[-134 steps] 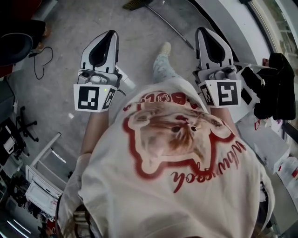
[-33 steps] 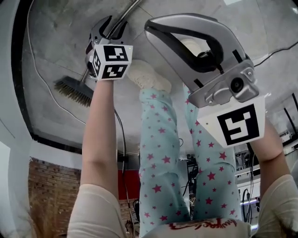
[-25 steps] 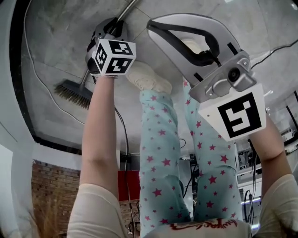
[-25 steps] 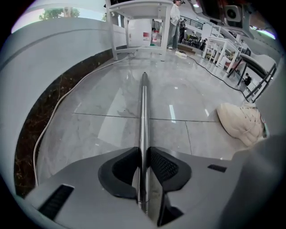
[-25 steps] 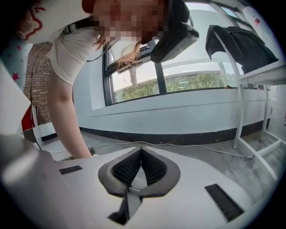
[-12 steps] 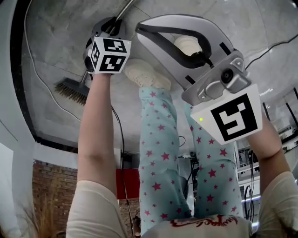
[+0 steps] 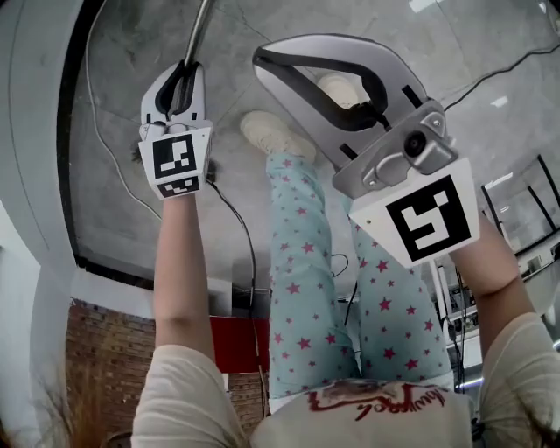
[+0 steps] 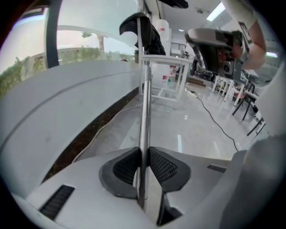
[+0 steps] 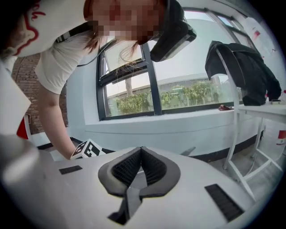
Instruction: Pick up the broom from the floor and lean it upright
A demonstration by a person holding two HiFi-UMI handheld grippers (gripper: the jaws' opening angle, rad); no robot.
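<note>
The left claw [image 7: 185, 73] is shut tight on the thin shiny metal handle [image 8: 144, 94] of the broom [image 7: 199, 24]. In the left gripper view the two black pads [image 8: 161, 166] squeeze the handle from both sides, and the handle goes almost straight up the middle of the picture. In the head view the handle comes out of the claw and runs off the top edge. The brush end of the broom cannot be seen in any picture. The right claw [image 7: 262, 59] is closed too, but it holds nothing; in the right gripper view its two pads touch each other. It hangs in the air close to the left claw, on the other side of the person's legs [image 7: 308, 262] in blue trousers with red stars. A pale shoe [image 7: 272, 136] stands on the grey concrete floor [image 7: 122, 114], and a thin dark cord [image 7: 238, 219] lies on the floor near the left arm. Far behind the handle, a black jacket [image 8: 139, 26] hangs on a white rack [image 8: 166, 67]. The right gripper view also shows a big window [image 9: 178, 89] with green bushes outside.
</note>
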